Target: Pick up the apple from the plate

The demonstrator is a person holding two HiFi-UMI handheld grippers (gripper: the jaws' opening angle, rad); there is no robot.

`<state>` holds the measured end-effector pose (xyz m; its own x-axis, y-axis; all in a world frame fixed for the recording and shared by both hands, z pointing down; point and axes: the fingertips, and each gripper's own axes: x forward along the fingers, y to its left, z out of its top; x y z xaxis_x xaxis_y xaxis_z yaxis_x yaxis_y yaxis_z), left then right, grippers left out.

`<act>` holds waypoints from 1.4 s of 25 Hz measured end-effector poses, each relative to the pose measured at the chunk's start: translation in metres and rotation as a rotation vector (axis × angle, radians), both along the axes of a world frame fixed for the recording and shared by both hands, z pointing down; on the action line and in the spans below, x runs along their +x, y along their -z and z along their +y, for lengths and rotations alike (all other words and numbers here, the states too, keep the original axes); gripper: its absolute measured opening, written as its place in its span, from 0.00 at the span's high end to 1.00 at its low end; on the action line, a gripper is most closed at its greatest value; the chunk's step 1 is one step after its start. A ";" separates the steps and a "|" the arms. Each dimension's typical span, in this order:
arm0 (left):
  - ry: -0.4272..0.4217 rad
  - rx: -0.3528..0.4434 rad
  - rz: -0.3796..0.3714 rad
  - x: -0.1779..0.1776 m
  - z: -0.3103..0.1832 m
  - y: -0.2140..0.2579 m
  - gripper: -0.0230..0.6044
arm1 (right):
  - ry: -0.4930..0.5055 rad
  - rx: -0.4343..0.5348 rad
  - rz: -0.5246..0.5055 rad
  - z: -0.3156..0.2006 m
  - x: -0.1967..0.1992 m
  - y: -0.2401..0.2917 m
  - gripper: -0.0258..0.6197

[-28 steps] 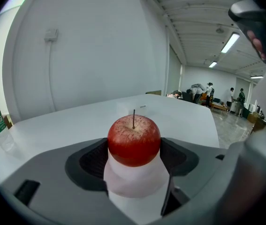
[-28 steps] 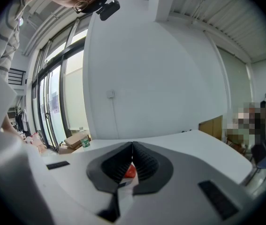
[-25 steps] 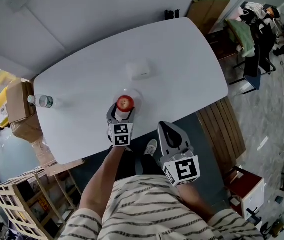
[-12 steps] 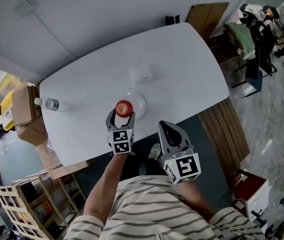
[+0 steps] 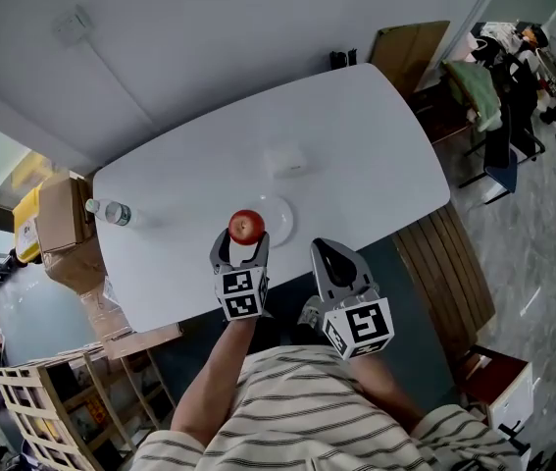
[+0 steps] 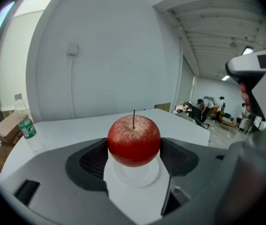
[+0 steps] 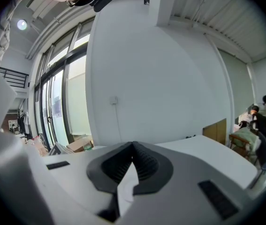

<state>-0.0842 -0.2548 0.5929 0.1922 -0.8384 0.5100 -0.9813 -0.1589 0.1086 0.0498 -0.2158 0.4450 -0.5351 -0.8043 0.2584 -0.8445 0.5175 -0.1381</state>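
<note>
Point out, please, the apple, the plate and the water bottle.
apple (image 6: 133, 142): left gripper view, middle of its red skin.
plate (image 5: 280, 219): head view, bare part right of the apple.
water bottle (image 5: 113, 212): head view, middle of its body.

The apple (image 5: 246, 226) sits between the left gripper's (image 5: 242, 235) jaws, over the plate (image 5: 280, 217) on the table (image 5: 356, 145). A box (image 5: 286, 161) lies behind the plate, a bottle (image 5: 109, 211) far left.

a round red apple (image 6: 133, 140) is held between the grey jaws of the left gripper (image 6: 133, 149), over a round white plate (image 6: 145, 178).
</note>
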 end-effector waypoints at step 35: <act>0.031 0.255 0.010 0.002 0.031 0.167 0.40 | 0.052 0.078 -0.008 -0.007 -0.029 0.044 0.94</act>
<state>-0.0817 -0.2237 0.4261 0.1683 -0.9453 0.2796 -0.9852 -0.1523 0.0782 0.0207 -0.2229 0.4012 -0.5786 -0.7927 0.1920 -0.8151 0.5701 -0.1024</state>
